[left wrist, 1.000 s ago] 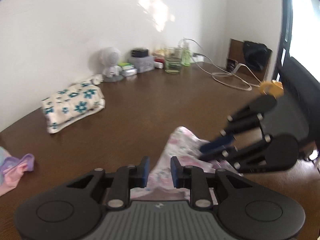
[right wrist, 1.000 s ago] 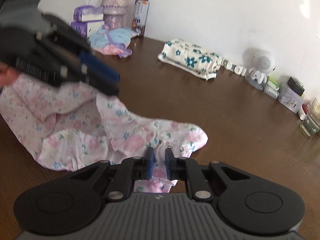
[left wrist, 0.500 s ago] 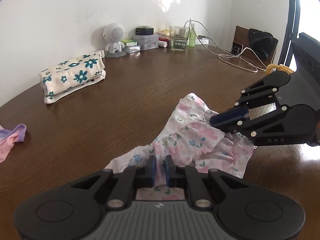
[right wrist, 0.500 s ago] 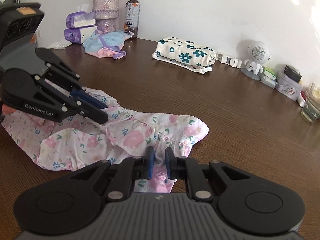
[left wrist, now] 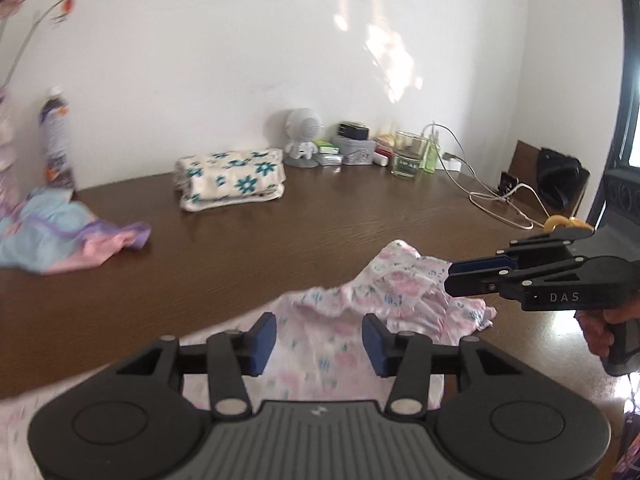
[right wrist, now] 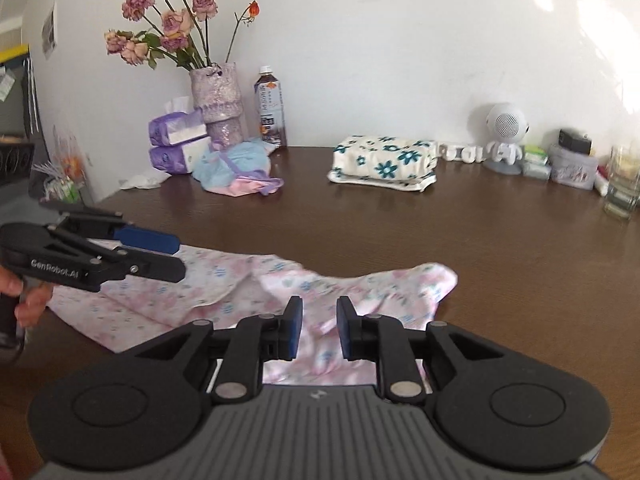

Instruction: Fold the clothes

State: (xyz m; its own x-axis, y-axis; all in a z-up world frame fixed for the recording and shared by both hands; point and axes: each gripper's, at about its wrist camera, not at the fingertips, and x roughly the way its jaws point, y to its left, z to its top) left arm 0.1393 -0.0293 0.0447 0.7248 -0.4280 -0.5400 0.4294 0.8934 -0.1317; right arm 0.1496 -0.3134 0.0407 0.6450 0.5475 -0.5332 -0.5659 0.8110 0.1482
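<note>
Lying crumpled on the brown table (right wrist: 500, 264), the pink floral garment (right wrist: 224, 284) spreads from the near left edge toward the middle, one lobe reaching out to the right. Both grippers hang just above it with nothing between their fingers. The left gripper (left wrist: 318, 338) has its jaws spread wide, blue pads (left wrist: 264, 338) well apart, and the cloth shows through the gap below. The right gripper (right wrist: 317, 328) has its jaws parted too, though by a narrower gap, and the cloth again shows beneath. In the left wrist view the right gripper enters from the right side, its fingers over the garment's far ruffled end, and part of a hand (left wrist: 600, 330) shows on its handle. In the right wrist view the left gripper enters from the left, over the garment's flatter part, with fingers (right wrist: 30, 300) of the other hand around its grip.

Farther back, a folded cloth (right wrist: 382, 162) with teal flowers sits near the wall. A blue and pink bundle (right wrist: 236, 168) lies beside a vase (right wrist: 218, 100) of dried roses, with a bottle (right wrist: 272, 106) and purple tissue packs (right wrist: 176, 142) close by. A small white speaker (right wrist: 505, 138), a tin (right wrist: 572, 166) and a glass (right wrist: 622, 180) line the wall to the right, and a white cable (left wrist: 496, 204) trails across the table in the left wrist view.
</note>
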